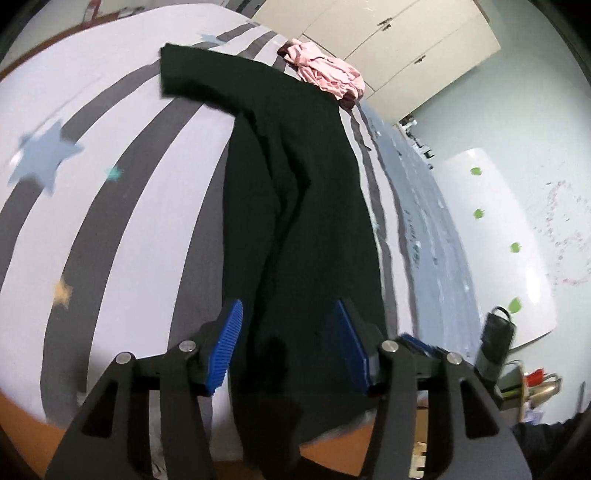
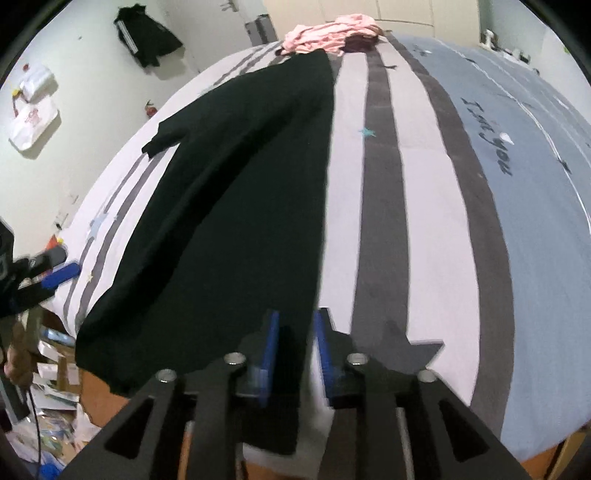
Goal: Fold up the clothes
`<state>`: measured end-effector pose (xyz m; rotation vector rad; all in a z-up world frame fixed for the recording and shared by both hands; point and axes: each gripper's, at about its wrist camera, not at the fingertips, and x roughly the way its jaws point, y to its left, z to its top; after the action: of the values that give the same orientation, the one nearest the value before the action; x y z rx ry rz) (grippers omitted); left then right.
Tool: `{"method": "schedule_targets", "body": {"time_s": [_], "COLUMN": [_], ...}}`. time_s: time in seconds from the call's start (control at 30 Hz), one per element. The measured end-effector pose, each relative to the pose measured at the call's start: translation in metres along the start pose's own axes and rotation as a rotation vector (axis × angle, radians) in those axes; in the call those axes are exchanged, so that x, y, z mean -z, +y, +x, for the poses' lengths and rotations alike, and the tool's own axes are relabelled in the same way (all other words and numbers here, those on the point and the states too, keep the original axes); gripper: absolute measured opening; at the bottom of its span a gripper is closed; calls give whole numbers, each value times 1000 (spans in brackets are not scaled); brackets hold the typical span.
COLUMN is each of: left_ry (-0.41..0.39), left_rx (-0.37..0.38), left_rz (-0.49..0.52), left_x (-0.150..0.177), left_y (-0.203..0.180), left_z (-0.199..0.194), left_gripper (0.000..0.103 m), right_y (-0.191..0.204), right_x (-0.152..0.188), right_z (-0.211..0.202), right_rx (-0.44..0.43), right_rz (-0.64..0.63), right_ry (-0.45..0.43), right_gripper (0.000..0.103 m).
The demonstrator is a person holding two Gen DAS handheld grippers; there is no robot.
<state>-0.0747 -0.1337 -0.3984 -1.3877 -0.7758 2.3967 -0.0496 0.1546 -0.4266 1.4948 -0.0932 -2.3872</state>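
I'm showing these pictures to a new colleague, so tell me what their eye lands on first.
First, the long black garment, spread lengthwise down the striped bedspread, its near hem hanging over the bed's edge. Next, the crumpled pink clothes at the far end. Both the left gripper and the right gripper straddle the hem with blue pads apart.

1. The striped bedspread (image 2: pixel 384 206) lies bare to the right of the black garment (image 2: pixel 236 206), giving open room.
2. At the far end, a pink clothes pile (image 2: pixel 328 33) touches the garment's top.
3. The left gripper (image 1: pixel 286 347) crowds the garment's near-left corner.
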Motion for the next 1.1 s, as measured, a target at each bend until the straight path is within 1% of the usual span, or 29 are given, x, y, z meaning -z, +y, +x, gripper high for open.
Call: {"method": "schedule_targets", "body": {"time_s": [0.03,0.13,0.17,0.27,0.37,0.47,0.5,0.57,0.6,0.63,0.67,0.7,0.8,0.83,0.87,0.93,0.97,1.0,1.1], "left_ry": [1,5,2,-18,-28,-20,-18,4,21,36,45,46,6,-30,-53,-82,-76,-69,-11], "left_rx": [-19,-31,-26,-15,-23,-62,-60,-81,-95,-104,-99,-97,-56,-38,-35,-63,-96,-125,-180], "left_rz": [11,16,20,60,88,106,105,125,138,148,152,159,155,138,125,95,70,47,-13], "left_x": [-9,-36,-45,-72,-96,-117,-120,-126,-126,-127,-127,-127,-130,-133,-136,-141,-140,-140,-130], "left_y": [-1,0,2,-2,-9,-8,-7,-7,-6,-4,-3,-3,-4,-2,2,20,34,46,66], "left_z": [11,44,48,70,91,114,118,131,137,142,143,142,118,101,90,71,68,67,71], "left_gripper": [50,50,50,50,50,50,50,49,46,30,10,1,1,1,1,1,2,2,2], "right_y": [2,4,3,-2,-6,-8,-9,-9,-9,-9,-9,-9,-8,-8,-8,-8,-8,-8,-7], "right_x": [-6,-15,-16,-15,-11,-10,-10,-10,-10,-10,-10,-9,-8,-8,-8,-8,-8,-8,-8], "right_z": [4,21,26,37,44,47,47,48,49,49,49,49,50,51,51,52,53,53,54], "right_rx": [-5,-5,-2,0,-9,-24,-29,-33,-35,-38,-41,-43,-44,-44,-46,-50,-51,-51,-51], "right_rz": [-5,-8,-9,-6,-11,-11,-10,-17,-20,-22,-22,-22,-30,-33,-33,-32,-32,-33,-32], "right_ry": [2,20,27,55,69,75,76,78,79,79,79,79,83,84,86,89,91,92,94], "right_gripper": [23,23,23,23,23,23,23,23,23,23,23,23,23,23,23,23,23,23,23]}}
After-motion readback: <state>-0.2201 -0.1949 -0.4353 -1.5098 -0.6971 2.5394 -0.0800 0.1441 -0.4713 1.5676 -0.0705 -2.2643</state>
